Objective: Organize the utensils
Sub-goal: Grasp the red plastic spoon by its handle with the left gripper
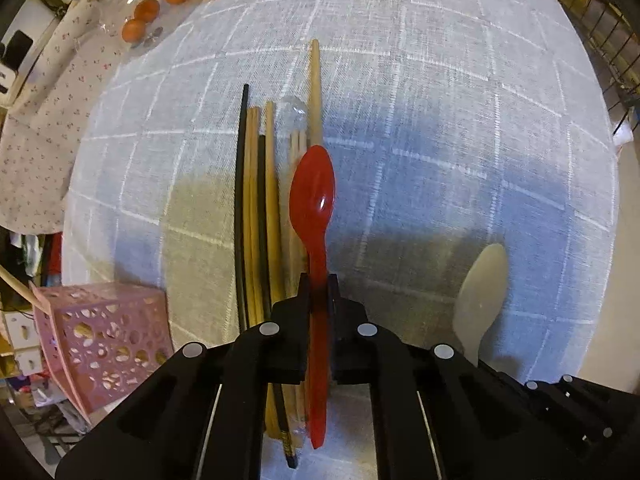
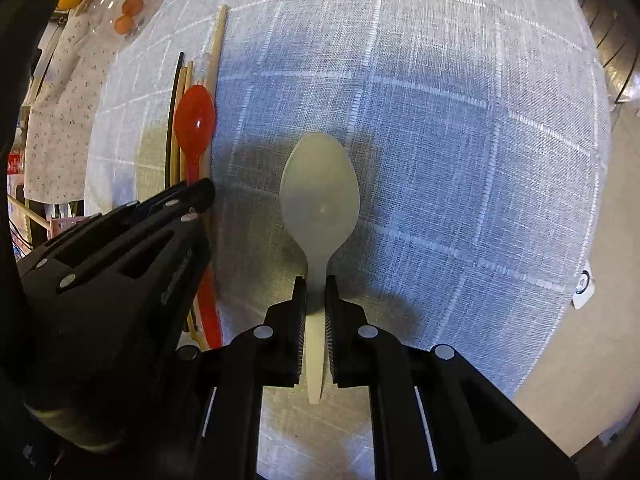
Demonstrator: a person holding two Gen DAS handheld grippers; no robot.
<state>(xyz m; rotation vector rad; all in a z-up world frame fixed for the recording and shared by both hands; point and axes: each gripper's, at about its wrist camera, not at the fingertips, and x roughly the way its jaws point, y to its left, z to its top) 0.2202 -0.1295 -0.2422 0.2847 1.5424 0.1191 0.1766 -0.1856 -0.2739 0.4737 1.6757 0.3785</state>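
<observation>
My left gripper (image 1: 319,282) is shut on the handle of a red plastic spoon (image 1: 313,188), bowl pointing away, held just above a row of chopsticks (image 1: 256,208) lying side by side on the white checked tablecloth (image 1: 420,100). A clear plastic spoon (image 1: 293,109) lies among them. My right gripper (image 2: 316,284) is shut on the handle of a cream plastic spoon (image 2: 319,192), bowl forward, over bare cloth right of the row. The left gripper's body (image 2: 120,260) and the red spoon (image 2: 195,120) show at the left of the right wrist view. The cream spoon (image 1: 482,292) shows in the left wrist view.
A pink perforated basket (image 1: 104,340) stands at the table's near left edge. Oranges (image 1: 146,10) lie under a clear cover at the far left. A floral cloth (image 1: 44,128) hangs to the left. A wire rack (image 1: 600,40) is at the far right.
</observation>
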